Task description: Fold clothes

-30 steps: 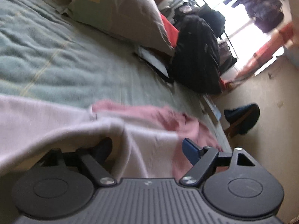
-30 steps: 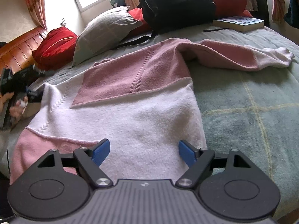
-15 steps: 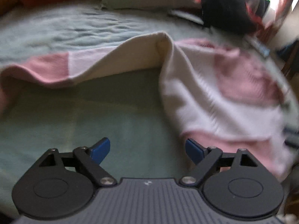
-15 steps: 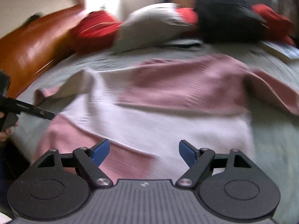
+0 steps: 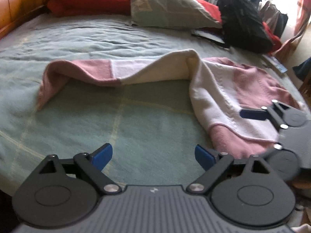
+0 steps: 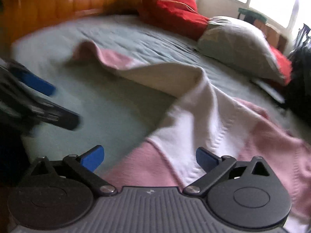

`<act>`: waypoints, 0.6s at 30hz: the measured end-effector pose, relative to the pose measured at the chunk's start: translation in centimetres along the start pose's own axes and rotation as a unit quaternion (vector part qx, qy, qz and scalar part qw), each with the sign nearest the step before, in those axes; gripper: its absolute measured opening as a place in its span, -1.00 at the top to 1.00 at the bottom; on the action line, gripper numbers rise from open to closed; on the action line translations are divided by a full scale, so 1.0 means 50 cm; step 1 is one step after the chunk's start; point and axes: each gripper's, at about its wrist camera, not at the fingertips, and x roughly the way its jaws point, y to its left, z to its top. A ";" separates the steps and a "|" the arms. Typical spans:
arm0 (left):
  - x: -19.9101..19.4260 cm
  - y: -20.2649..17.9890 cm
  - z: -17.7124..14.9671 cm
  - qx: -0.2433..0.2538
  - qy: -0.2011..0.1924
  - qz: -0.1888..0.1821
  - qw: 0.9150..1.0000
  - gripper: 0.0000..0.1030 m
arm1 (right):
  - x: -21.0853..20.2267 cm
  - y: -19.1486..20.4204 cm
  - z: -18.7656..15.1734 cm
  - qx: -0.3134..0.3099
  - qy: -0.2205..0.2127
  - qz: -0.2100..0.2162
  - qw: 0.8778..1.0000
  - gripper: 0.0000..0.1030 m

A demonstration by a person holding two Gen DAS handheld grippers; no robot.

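1. Far left on the green bedspread (image 5: 136, 128) lies the sweater's sleeve (image 5: 81, 73), its cuff end humped and drooping; the sleeve's long axis runs left to right across the bed toward the body.
2. The left gripper (image 5: 153, 155) hovers over bare bedspread with its jaws spread wide, holding nothing. The sleeve lies ahead of it, well apart.
3. The pink and white sweater (image 5: 223, 101) has its body spread to the right, hem toward the bed's near edge (the shoulder stands up in a ridge).
4. The right gripper (image 6: 149, 156), also spread wide and empty, sits over the hem, so it is the nearer one to the body; the left is nearer to the sleeve
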 end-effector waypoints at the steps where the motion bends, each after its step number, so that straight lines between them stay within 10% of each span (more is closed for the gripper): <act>1: 0.001 0.000 -0.005 -0.001 -0.001 -0.015 1.000 -0.78 | -0.004 -0.012 -0.008 0.008 0.000 -0.002 1.000 -0.98; 18: 0.131 -0.075 -0.016 -0.026 0.031 -0.221 0.974 -0.75 | -0.060 -0.185 -0.130 0.119 0.008 -0.033 0.992 -1.00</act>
